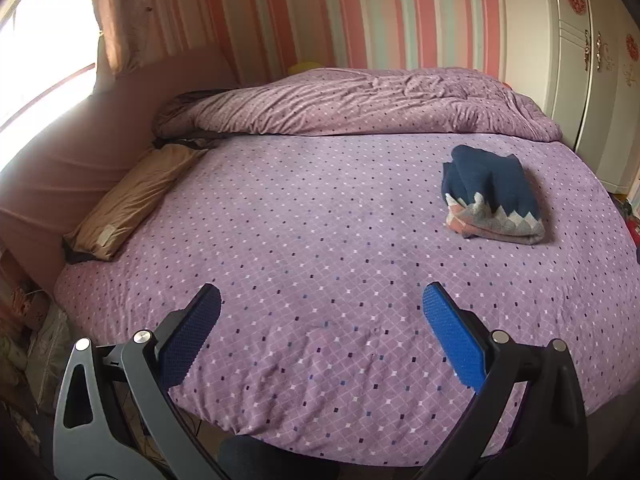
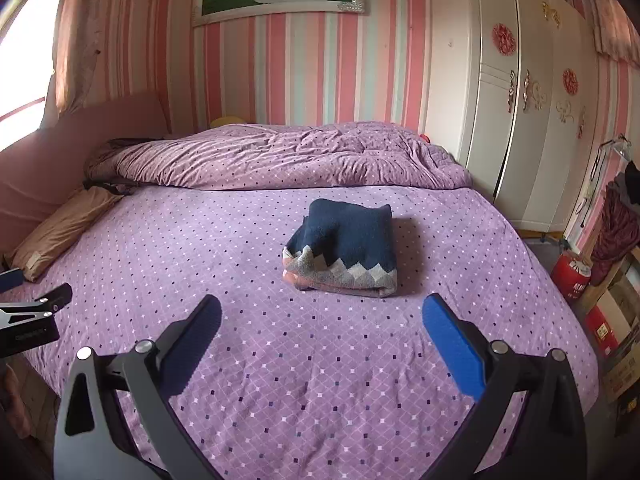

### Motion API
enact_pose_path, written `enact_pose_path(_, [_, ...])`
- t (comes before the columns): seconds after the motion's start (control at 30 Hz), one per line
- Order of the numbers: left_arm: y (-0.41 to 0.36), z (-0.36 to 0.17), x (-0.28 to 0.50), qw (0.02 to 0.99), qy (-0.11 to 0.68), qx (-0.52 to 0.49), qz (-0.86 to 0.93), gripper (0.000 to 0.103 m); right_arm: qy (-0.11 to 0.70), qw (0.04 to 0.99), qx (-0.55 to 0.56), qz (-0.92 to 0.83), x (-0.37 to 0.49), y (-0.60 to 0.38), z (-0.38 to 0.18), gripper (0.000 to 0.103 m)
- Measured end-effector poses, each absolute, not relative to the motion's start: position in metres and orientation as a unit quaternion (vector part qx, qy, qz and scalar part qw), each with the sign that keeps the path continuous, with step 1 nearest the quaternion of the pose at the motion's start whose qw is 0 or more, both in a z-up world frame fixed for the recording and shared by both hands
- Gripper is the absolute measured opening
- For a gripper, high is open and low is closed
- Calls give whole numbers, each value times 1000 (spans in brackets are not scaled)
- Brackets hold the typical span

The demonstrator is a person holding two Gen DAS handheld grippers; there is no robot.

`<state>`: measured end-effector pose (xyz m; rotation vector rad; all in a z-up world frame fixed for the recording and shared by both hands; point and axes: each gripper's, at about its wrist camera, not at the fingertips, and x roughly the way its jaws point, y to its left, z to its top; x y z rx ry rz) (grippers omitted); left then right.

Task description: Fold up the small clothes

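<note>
the navy sweater [image 2: 343, 247] sat folded mid-bed, nearer the right edge; left gripper [image 1: 321, 316] and right gripper [image 2: 322, 322] hung wide open, empty. fold looked finished; next, probably a fresh garment.

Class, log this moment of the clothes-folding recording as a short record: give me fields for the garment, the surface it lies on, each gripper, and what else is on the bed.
garment: navy knitted sweater with a grey and pink zigzag hem, folded into a compact bundle
surface: bed with purple dotted sheet
left gripper: open, empty, above the near edge of the bed
right gripper: open, empty, facing the sweater, apart from it
bedding: purple quilt bunched along the far side
pillow: tan pillow by the headboard
</note>
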<state>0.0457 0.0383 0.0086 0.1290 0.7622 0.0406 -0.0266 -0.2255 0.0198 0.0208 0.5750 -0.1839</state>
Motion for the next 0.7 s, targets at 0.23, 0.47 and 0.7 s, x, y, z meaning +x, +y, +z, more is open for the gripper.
enact_pose_path(0.23, [39, 13, 39, 926, 373, 52, 7, 100, 287, 954, 2, -88, -28, -220, 19, 101])
enact_pose_path(0.47, [32, 21, 31, 929, 367, 46, -7, 100, 285, 954, 4, -91, -30, -220, 19, 101])
enact_pose_path(0.7, [30, 25, 26, 929, 369, 40, -13, 100, 285, 954, -1, -93, -31, -219, 18, 101])
